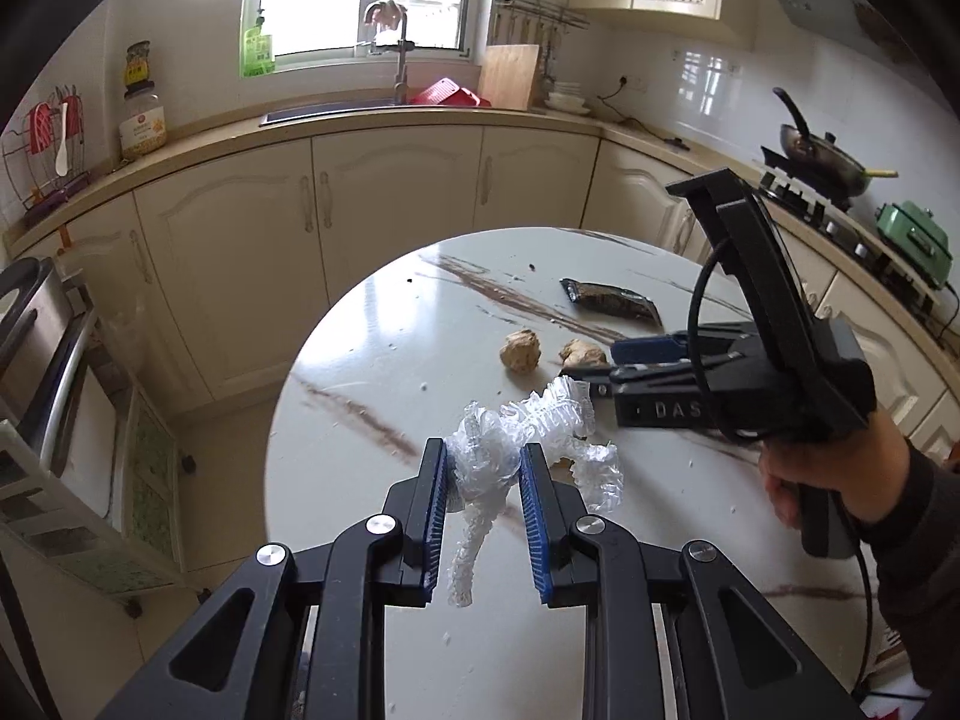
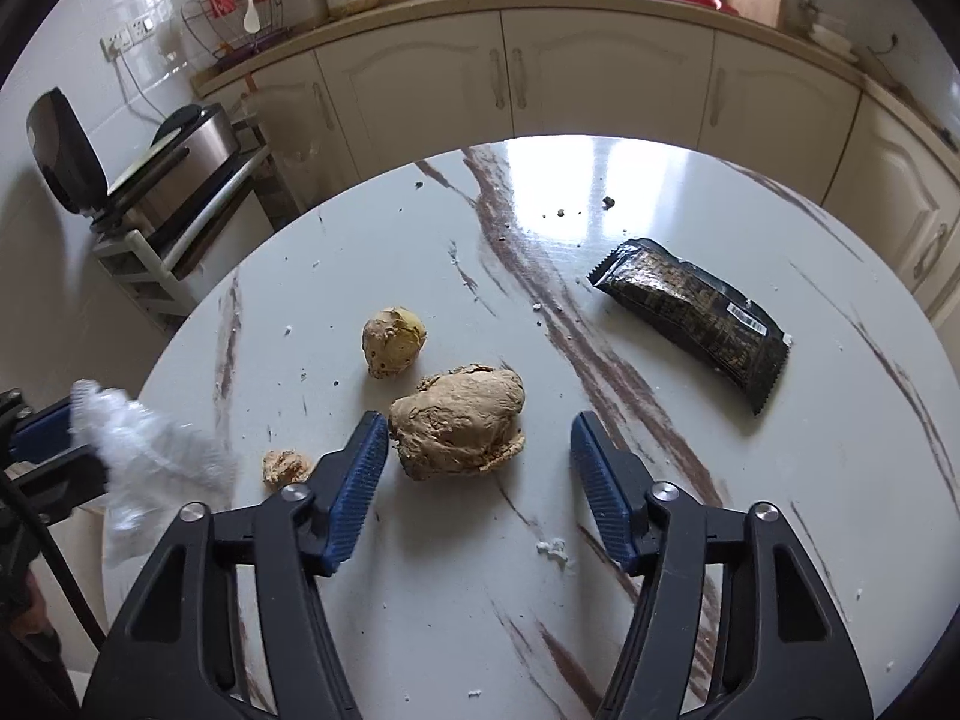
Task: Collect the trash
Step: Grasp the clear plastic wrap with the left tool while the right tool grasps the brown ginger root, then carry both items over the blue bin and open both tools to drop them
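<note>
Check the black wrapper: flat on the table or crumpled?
Flat. The wrapper lies spread lengthwise on the table, both serrated ends showing, untouched by either gripper.

Worktop (image 2: 690, 192) lying mostly bare toward far rim; open passage there. Large brown lump (image 2: 459, 420) sitting between right tool (image 2: 474, 450) pads, left pad touching or nearly so. Smaller lump (image 2: 393, 342) crowding just beyond. Black wrapper (image 2: 696, 312) blocking right side. Left tool (image 1: 483, 465), gripping crumpled plastic (image 1: 486, 462), occupying near-left edge.
</note>
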### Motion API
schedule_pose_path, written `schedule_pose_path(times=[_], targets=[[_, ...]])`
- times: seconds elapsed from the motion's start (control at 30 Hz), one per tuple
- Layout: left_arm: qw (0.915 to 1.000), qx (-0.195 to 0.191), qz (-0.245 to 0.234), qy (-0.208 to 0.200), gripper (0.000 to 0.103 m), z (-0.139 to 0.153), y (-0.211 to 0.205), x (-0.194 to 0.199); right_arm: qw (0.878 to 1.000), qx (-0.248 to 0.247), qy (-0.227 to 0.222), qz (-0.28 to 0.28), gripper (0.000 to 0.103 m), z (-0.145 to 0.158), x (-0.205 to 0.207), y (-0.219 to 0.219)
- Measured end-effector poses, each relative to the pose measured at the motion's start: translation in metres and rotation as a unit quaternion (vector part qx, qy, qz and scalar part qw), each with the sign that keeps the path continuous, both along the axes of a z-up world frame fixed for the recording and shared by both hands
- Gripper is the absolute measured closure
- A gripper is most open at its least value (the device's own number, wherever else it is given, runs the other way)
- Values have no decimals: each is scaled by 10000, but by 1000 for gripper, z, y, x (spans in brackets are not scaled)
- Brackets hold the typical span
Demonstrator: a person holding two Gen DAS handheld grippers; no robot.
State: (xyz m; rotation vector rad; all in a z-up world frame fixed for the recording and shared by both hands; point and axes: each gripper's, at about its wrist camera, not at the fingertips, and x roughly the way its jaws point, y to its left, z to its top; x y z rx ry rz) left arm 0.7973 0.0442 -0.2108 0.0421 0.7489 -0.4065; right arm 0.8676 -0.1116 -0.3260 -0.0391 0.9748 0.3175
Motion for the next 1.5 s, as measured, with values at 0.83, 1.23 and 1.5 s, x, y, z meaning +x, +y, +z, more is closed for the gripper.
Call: schedule_pose_path(times=[0.83, 1.23, 1.5], targets=[[9930, -416, 1097, -114, 83, 6, 190, -237, 9785, 1097, -922, 1482, 62, 105, -187, 184], [9731, -138, 2049, 1044, 83, -90, 284, -281, 9798, 1144, 300, 1614, 62, -34, -170, 310], [9638, -106, 2081, 1666, 78, -134, 301, -264, 9818, 859, 787, 1500, 62, -100, -137, 326]])
